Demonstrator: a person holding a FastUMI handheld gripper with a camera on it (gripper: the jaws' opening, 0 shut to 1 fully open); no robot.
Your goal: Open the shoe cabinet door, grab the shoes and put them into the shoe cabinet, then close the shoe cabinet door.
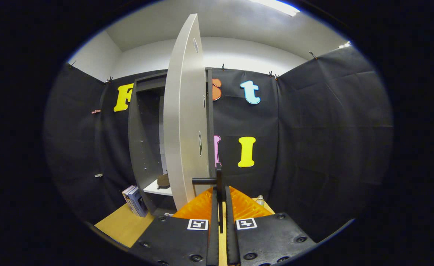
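Gripper view: gripper [220, 192] stood with fingers drawn nearly together, clamped on the upright dark handle [218, 180] of the cabinet door [183, 122]; both fingers appeared to press on that thin bar, with a short stem running left from it into the door's edge. Door lay straight ahead and slightly left of the fingers, swung well out from the shoe cabinet [140, 140], seen almost edge-on, long axis upright, pale face turned left toward the opening. Hinge side could not be made out for sure. Cabinet sat beyond and left of the door, dark-walled, with a pale shelf [157, 189] low inside. On that shelf, a brown shoe [163, 180], partly hidden by the door's edge. Judged from this: shoe already in, closing step in hand, calling for a swing of the handle leftward and away toward the cabinet front. Books [135, 200] leaned on the wooden floor [122, 223] just left of the cabinet base.
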